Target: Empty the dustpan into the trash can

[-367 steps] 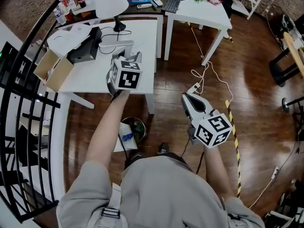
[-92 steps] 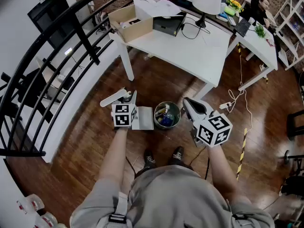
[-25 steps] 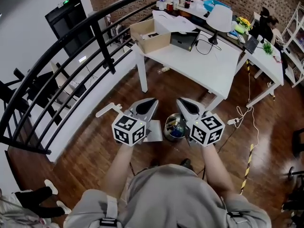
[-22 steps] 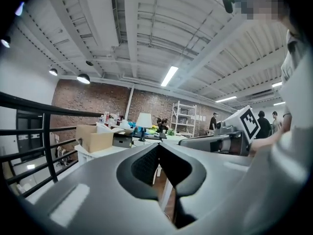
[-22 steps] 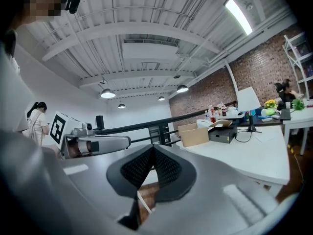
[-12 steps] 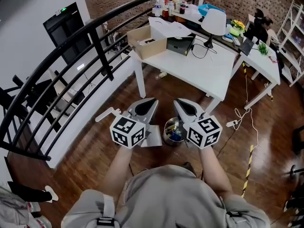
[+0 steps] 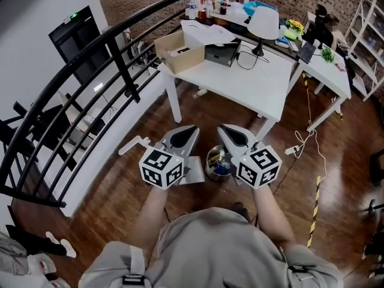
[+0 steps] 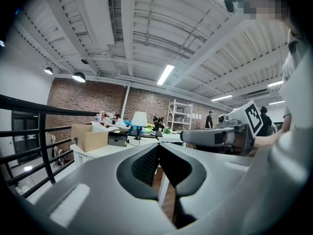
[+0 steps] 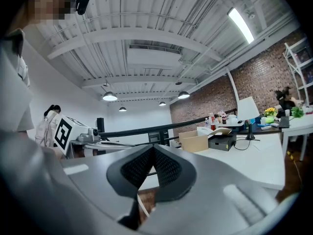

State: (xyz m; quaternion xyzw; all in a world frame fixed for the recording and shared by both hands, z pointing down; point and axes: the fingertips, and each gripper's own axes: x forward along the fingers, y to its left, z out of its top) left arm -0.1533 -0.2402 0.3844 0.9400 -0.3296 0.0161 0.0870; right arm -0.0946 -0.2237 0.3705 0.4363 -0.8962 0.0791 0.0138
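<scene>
The dustpan (image 7: 195,173) lies on the wooden floor (image 7: 108,203) just beside the trash can (image 7: 209,168), as the left tool (image 7: 192,128) and right tool (image 7: 221,128) hover level above them, jaws pressed together, holding nothing.

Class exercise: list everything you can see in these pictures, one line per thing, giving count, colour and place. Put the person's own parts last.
trash can: one, metal, on the wood floor between the two grippers, rubbish inside
dustpan: one, grey, on the floor just left of the trash can
tables: two, white, beyond the trash can
cardboard box: one, brown, open, on the left end of the near table
lamp: one, white, on the near table
railing: one, black, curving along the left
left gripper: one, grey, jaws shut, nothing between them
right gripper: one, grey, jaws shut, nothing between them
</scene>
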